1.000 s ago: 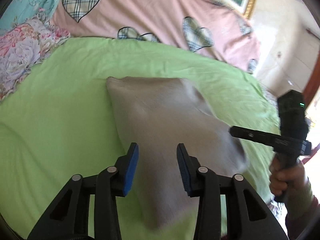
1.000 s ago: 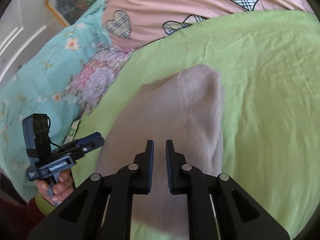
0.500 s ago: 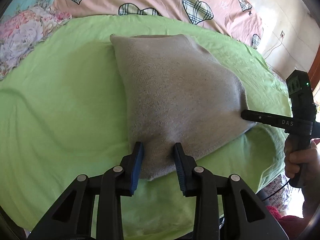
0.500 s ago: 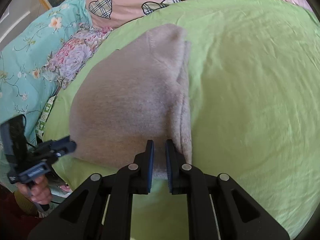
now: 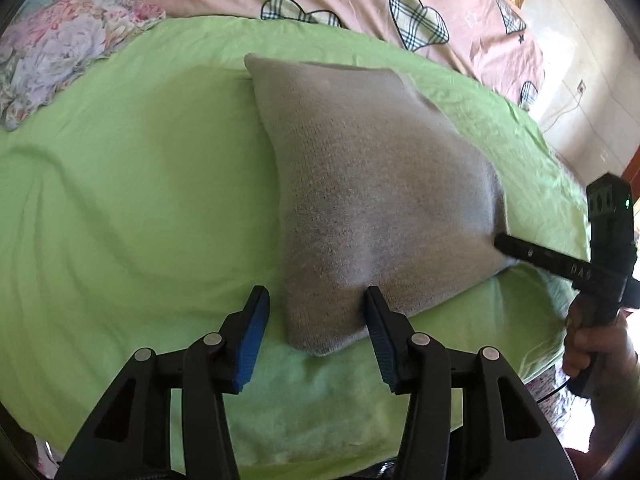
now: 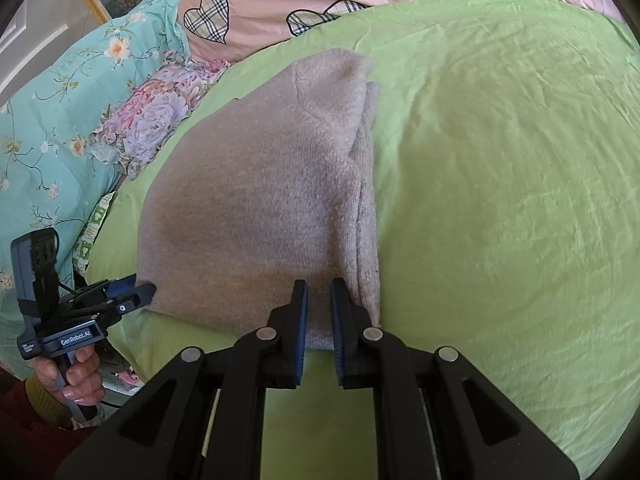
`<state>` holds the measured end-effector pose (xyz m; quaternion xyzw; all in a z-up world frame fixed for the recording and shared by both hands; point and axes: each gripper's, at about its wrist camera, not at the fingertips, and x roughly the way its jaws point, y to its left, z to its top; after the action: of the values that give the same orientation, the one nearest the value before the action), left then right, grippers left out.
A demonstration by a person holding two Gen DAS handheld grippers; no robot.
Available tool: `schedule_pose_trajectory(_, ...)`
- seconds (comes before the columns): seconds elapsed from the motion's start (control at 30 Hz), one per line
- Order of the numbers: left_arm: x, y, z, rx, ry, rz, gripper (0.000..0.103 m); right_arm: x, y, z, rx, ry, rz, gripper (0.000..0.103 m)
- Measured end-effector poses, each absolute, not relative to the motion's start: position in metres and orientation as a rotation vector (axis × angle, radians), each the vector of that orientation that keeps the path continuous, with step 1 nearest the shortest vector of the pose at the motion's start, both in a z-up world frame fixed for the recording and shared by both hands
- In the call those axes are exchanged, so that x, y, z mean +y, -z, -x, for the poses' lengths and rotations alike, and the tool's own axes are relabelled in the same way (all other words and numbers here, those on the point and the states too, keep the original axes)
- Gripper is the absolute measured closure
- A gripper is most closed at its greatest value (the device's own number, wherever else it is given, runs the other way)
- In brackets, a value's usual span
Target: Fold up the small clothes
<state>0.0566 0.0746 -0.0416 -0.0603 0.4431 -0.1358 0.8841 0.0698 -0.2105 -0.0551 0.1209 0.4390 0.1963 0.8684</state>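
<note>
My left gripper (image 5: 314, 306) has its fingers spread wide, the garment's (image 5: 372, 204) near corner lying loose between them at 6 o'clock. The grey garment lies folded on the green sheet (image 5: 132, 200), running toward 12. My right gripper (image 6: 319, 300) is clamped on its near edge at 6 o'clock.

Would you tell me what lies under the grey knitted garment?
The grey knitted garment lies on the green sheet, which shows all around it. Whatever is directly beneath it, or folded inside its layers, is covered.
</note>
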Motion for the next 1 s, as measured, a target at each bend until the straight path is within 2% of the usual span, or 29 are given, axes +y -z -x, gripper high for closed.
schedule_pose_trajectory(0.17,0.069,0.026,-0.042,0.901,0.251,0.059,0.056,-0.211,0.04,-0.051,0.925,-0.377,-0.24,0.09)
schedule_pose_trajectory(0.2,0.068,0.022,-0.038,0.892,0.238,0.051,0.055,-0.211,0.035,-0.046,0.918,-0.374,-0.238,0.087)
schedule_pose_trajectory(0.27,0.066,0.017,-0.032,0.882,0.227,0.046,0.054,-0.21,0.027,-0.036,0.902,-0.371,-0.224,0.073)
schedule_pose_trajectory(0.3,0.064,0.014,-0.029,0.879,0.221,0.041,0.054,-0.209,0.023,-0.031,0.889,-0.363,-0.216,0.059)
schedule_pose_trajectory(0.33,0.062,0.011,-0.025,0.876,0.209,0.029,0.053,-0.207,0.018,-0.024,0.868,-0.36,-0.206,0.05)
schedule_pose_trajectory(0.5,0.052,0.001,-0.009,0.855,0.169,-0.039,0.037,-0.202,0.011,-0.007,0.851,-0.365,-0.206,0.041)
schedule_pose_trajectory(0.6,0.053,-0.004,0.004,0.848,0.151,-0.053,0.023,-0.195,0.007,0.004,0.856,-0.364,-0.176,0.034)
schedule_pose_trajectory(0.73,0.05,-0.013,0.021,0.82,0.111,-0.103,0.021,-0.186,0.001,0.016,0.849,-0.367,-0.141,0.017)
schedule_pose_trajectory(1.0,0.046,-0.015,0.021,0.812,0.077,-0.189,0.016,-0.169,-0.004,0.016,0.853,-0.368,-0.081,0.013)
